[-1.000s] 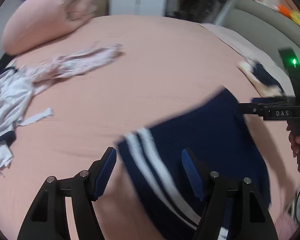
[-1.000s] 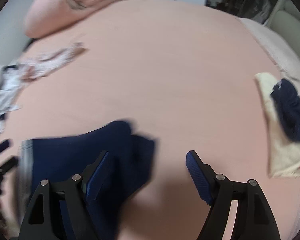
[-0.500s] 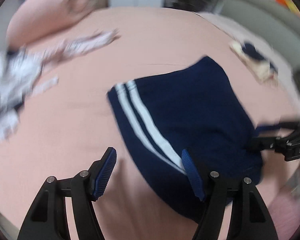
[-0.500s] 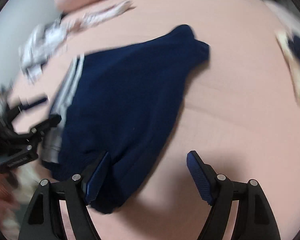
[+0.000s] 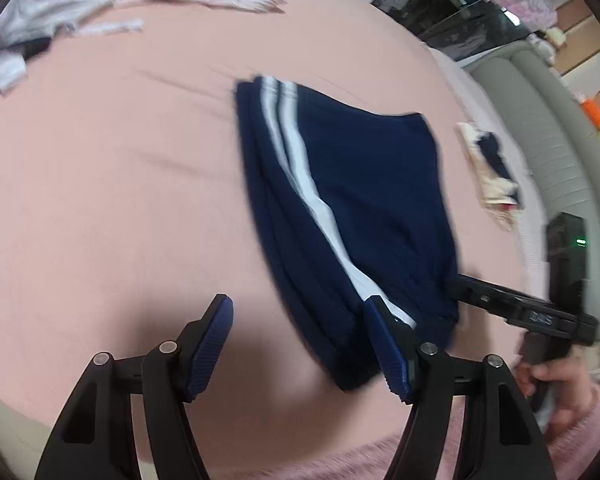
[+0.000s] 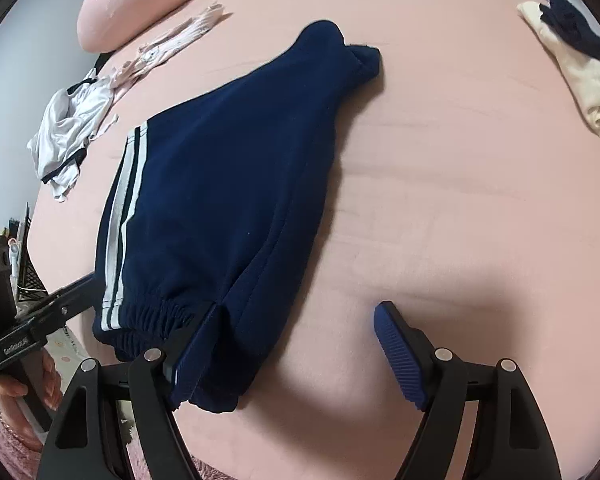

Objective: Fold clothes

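With both grippers' jaws wide apart and holding nothing, the folded navy trousers (image 6: 220, 200) near the bed's (image 6: 440, 160) front edge could slump unfolded

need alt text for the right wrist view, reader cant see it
Folded navy shorts with white side stripes lie on a pink bed, seen past the open right gripper, one finger against the waistband. The left gripper reaches in at left; loose clothes lie further off.
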### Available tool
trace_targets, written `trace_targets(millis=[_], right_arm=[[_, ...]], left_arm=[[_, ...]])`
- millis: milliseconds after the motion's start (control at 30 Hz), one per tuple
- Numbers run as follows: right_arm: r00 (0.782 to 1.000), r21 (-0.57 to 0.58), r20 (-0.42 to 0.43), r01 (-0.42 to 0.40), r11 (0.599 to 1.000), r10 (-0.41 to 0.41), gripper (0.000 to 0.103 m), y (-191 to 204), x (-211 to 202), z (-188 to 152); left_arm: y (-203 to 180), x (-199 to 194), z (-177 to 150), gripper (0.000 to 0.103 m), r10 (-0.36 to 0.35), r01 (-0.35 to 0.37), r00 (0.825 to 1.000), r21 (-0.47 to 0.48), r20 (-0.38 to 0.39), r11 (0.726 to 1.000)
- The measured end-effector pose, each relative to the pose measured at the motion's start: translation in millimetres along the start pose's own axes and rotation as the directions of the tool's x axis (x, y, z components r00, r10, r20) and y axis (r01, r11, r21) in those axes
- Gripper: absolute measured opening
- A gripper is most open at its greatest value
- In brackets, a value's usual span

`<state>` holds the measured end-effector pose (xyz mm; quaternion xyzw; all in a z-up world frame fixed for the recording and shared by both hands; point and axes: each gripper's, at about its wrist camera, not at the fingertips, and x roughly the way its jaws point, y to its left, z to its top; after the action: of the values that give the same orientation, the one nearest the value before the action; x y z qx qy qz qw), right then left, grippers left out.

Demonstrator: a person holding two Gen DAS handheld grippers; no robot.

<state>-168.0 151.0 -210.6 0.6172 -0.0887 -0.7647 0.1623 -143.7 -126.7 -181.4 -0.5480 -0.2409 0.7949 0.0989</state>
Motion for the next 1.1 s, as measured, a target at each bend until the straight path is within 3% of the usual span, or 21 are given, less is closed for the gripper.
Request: trace_targets(millis=[100,267,300,333,400,533,633,733,800,833,867,933,1100], right_arm=[[0.997,0.021,-0.006,-0.080,0.997,0.080,0.079,2,-8,-7],[0.998,-0.062,-0.022,-0.052,0.997,0.050,0.076,0,0,-11],[0.998,-0.068,-0.023,-0.065,0.996,0.064,0.067,0,-1,-12],[0.996,-0.068,-0.025,-0.086,0.994,0.084,0.062,-3,-5,-13],[0.992,-0.065,-0.030,-0.124,0.990,0.122,0.044,-11,-14,-18],[0.994,-0.125,-0.048,-0.108,0.986,0.102,0.044,5,-4,-18],[0.990,-0.086,-0.048,-0.136,0.987,0.133,0.045,1,1,-18],[0.989,-0.065,-0.044,-0.146,0.987,0.143,0.045,-6,-7,-24],[0.988,-0.083,-0.049,-0.152,0.985,0.148,0.044,0,-2,-23],[0.987,-0.095,-0.050,-0.159,0.983,0.155,0.042,5,-1,-23],[0.987,-0.113,-0.045,-0.157,0.981,0.153,0.034,7,-4,-25],[0.989,-0.132,-0.025,-0.147,0.980,0.145,0.032,6,-14,-30],[0.982,-0.107,-0.021,-0.187,0.977,0.186,0.032,-10,-30,-42]], left_arm=[[-5,0,-6,0.067,-0.024,0.024,1.000,0.004,-0.014,1.000],[-16,3,-12,0.064,-0.035,0.036,0.999,0.050,-0.026,0.998],[-20,4,-13,0.061,-0.020,0.021,1.000,0.078,-0.019,0.997],[-25,5,-16,0.048,0.017,-0.017,1.000,0.112,-0.007,0.994],[-33,11,-19,0.037,0.035,-0.031,0.999,0.129,-0.027,0.991],[-29,15,-18,0.037,0.006,-0.002,0.999,0.096,-0.040,0.995],[-20,14,-16,0.039,-0.029,0.032,0.998,0.053,-0.057,0.998],[-23,14,-18,0.037,-0.014,0.017,0.999,0.077,-0.044,0.997],[-27,15,-20,0.027,-0.005,0.007,1.000,0.092,-0.029,0.996],[-28,10,-23,0.025,0.015,-0.014,1.000,0.102,-0.012,0.995],[-32,6,-25,0.023,0.035,-0.035,0.999,0.118,0.003,0.992],[-39,1,-28,0.022,0.047,-0.049,0.999,0.145,0.019,0.988],[-38,-7,-38,0.021,0.018,-0.019,1.000,0.149,0.004,0.989]])
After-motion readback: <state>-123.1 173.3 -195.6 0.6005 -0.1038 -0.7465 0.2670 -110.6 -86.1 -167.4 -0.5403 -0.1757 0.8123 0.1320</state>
